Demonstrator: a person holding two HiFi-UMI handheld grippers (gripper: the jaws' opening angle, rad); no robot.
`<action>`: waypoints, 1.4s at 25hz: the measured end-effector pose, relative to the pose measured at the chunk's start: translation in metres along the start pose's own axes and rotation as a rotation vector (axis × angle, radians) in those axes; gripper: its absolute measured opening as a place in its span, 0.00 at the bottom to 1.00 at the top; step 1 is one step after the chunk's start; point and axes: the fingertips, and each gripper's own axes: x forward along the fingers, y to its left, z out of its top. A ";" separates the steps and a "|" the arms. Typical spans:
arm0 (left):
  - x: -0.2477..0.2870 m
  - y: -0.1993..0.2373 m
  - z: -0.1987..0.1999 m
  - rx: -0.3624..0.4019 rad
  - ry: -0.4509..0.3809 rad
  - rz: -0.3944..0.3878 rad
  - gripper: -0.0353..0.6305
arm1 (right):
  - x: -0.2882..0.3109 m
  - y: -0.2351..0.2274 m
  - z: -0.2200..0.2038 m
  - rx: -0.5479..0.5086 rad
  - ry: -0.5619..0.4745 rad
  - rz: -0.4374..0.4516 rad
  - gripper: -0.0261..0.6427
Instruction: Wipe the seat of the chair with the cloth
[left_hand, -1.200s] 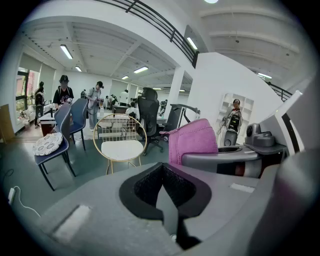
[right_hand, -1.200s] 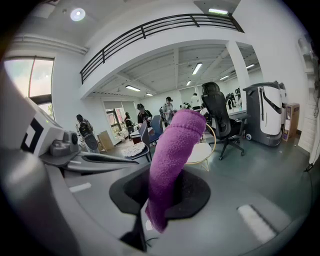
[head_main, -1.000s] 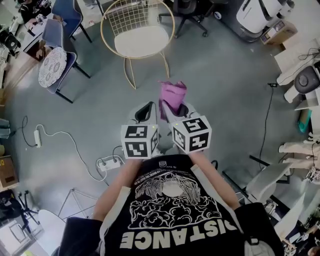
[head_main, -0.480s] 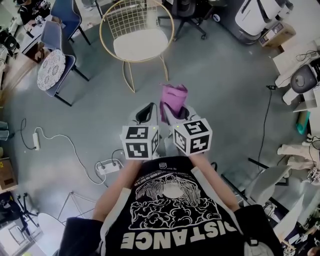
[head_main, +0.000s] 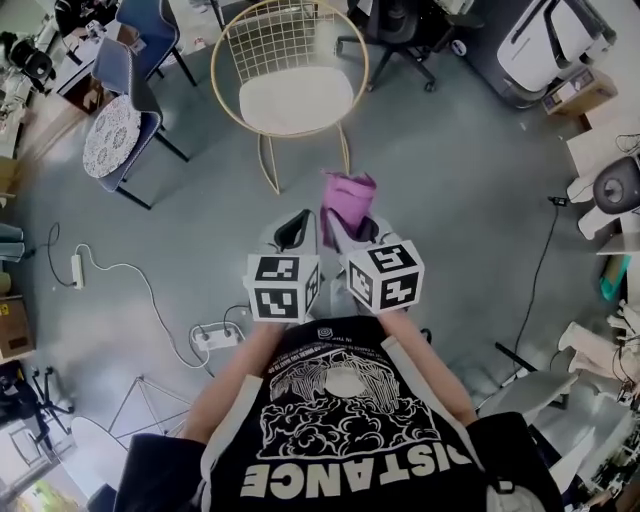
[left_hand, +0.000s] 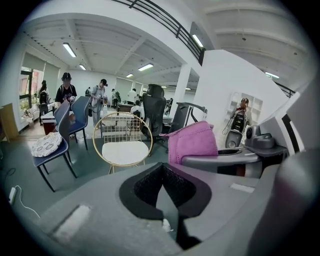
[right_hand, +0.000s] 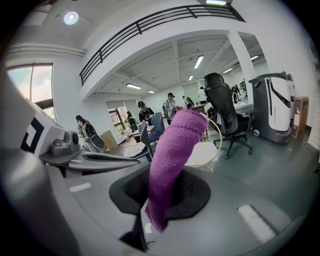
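Note:
A gold wire chair (head_main: 292, 62) with a white seat cushion (head_main: 296, 100) stands on the grey floor ahead of me; it also shows as the chair (left_hand: 123, 142) and the chair (right_hand: 206, 150) in the gripper views. My right gripper (head_main: 350, 225) is shut on a purple cloth (head_main: 346, 200), which sticks up out of the jaws as the cloth (right_hand: 172, 155). My left gripper (head_main: 292, 228) is shut with nothing in it, beside the right one. Both grippers are well short of the chair.
A blue chair (head_main: 125, 95) with a patterned round cushion stands at the left. A black office chair (head_main: 395, 25) is behind the gold one. A power strip and cables (head_main: 215, 335) lie on the floor at my left. Machines and boxes line the right side.
The view has shifted a little, with the gold chair now slightly to the right in the head view. Both grippers keep their pose and the cloth stays held.

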 end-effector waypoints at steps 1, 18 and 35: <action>0.009 0.002 0.004 -0.003 0.005 0.007 0.05 | 0.006 -0.007 0.004 0.002 0.006 0.010 0.13; 0.128 -0.010 0.067 -0.023 0.053 0.112 0.05 | 0.062 -0.122 0.065 0.047 0.044 0.131 0.13; 0.145 0.020 0.068 -0.083 0.060 0.216 0.05 | 0.099 -0.130 0.064 0.051 0.092 0.225 0.13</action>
